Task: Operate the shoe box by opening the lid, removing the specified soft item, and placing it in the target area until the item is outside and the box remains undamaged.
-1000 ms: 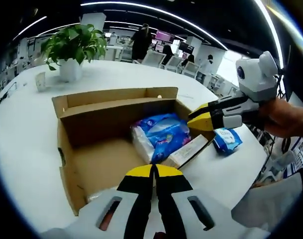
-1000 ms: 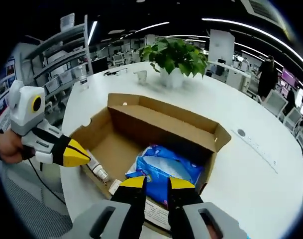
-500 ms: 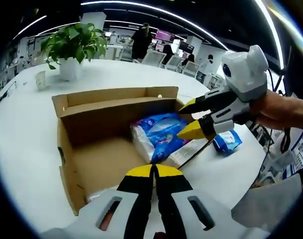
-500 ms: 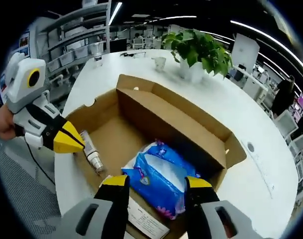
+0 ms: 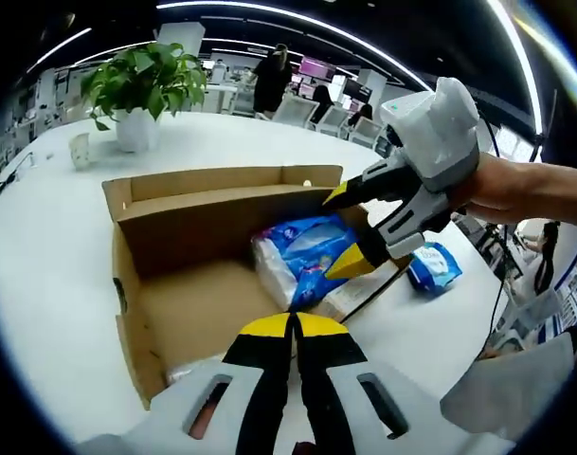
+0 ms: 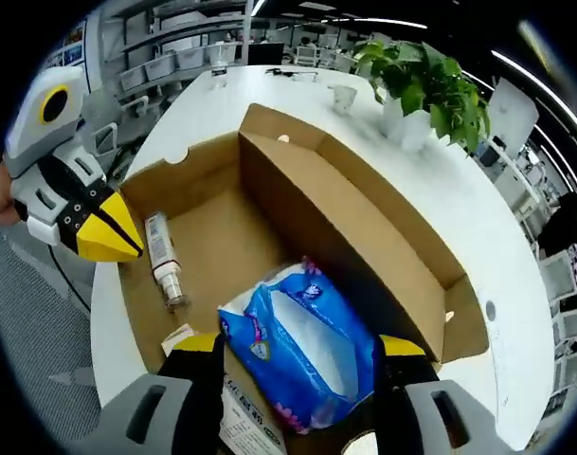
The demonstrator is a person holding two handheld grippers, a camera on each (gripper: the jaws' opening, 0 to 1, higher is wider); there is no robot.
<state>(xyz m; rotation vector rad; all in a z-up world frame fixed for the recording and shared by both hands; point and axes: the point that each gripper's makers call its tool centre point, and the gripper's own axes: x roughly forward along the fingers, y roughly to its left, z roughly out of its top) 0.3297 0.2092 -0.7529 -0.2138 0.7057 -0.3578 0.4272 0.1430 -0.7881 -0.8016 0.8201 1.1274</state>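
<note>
Table (image 5: 51, 227), white and round, carries an open cardboard box (image 5: 212, 223) with its lid folded back. A potted plant (image 5: 136, 85) and a small cup (image 5: 80, 152) stand beyond the box. Inside the box, a blue and white soft pack (image 5: 302, 261) lies toward one end, resting on a flat white carton (image 5: 359, 289).

The right gripper (image 5: 350, 232) reaches into the box with its yellow-tipped jaws spread wide, one on either side of the pack; whether they touch it cannot be told. The left gripper (image 5: 293, 332) hangs at the near edge of the box with its jaws pressed together, holding nothing.

The left gripper view alone shows a smaller blue packet (image 5: 432, 267) on the table just outside the box, beside the right gripper, and the hand (image 5: 501, 190) holding that gripper. The right gripper view alone shows a small bottle (image 6: 161, 261) lying on the box floor near the left gripper's tip.
</note>
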